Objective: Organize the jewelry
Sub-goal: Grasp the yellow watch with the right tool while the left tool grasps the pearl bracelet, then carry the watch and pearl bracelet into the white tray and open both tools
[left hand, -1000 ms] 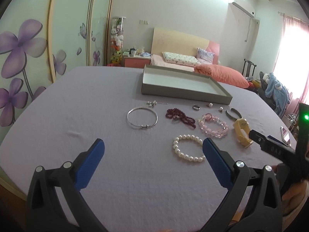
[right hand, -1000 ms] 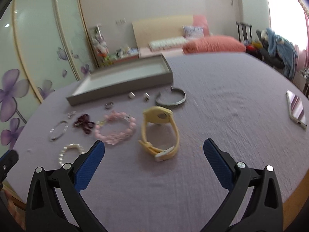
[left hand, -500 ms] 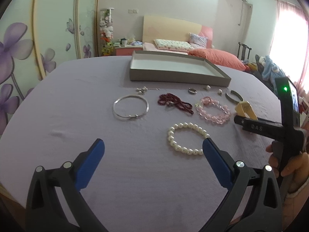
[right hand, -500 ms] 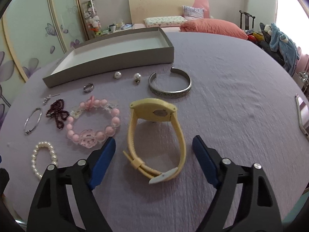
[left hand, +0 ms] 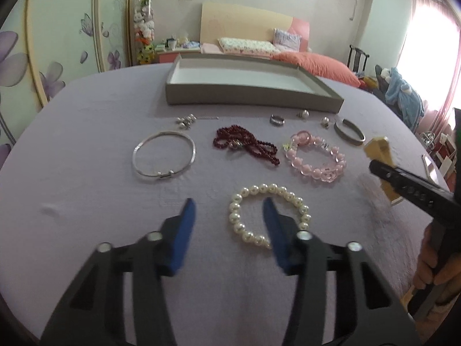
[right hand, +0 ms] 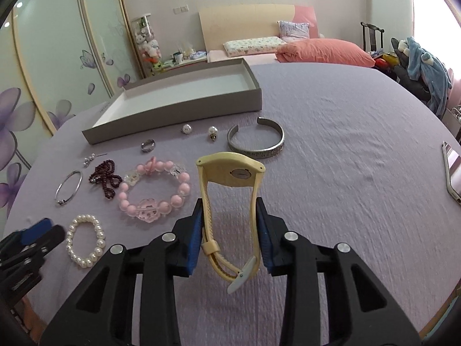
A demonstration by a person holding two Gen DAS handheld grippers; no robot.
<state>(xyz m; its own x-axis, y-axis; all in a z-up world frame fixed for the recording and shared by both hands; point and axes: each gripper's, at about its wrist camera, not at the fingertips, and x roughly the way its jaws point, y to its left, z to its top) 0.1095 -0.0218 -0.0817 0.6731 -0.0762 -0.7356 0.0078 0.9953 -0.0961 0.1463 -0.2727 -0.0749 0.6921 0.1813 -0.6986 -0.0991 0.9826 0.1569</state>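
Observation:
My right gripper (right hand: pixel 229 230) is shut on the strap of a yellow watch (right hand: pixel 230 170), whose tip shows in the left wrist view (left hand: pixel 377 147). My left gripper (left hand: pixel 229 216) is half closed; its right finger sits inside a white pearl bracelet (left hand: pixel 269 216), also in the right wrist view (right hand: pixel 85 240), and nothing is gripped. On the purple cloth lie a pink bead bracelet (left hand: pixel 315 158), a dark red bead string (left hand: pixel 245 144), a thin silver bangle (left hand: pixel 164 157), a silver cuff (right hand: pixel 256 141), a ring (right hand: pixel 147 145) and pearl earrings (right hand: pixel 213 131). A grey tray (left hand: pixel 253 95) stands behind, empty.
A phone (right hand: pixel 452 173) lies at the table's right edge. A small silver pin with beads (left hand: pixel 187 120) lies left of the red string. A bed, a wardrobe with flower doors and a chair with clothes stand beyond the table.
My right gripper moved in and closed on the yellow watch strap. My left gripper moved forward to the pearl bracelet and narrowed from wide open to half closed.

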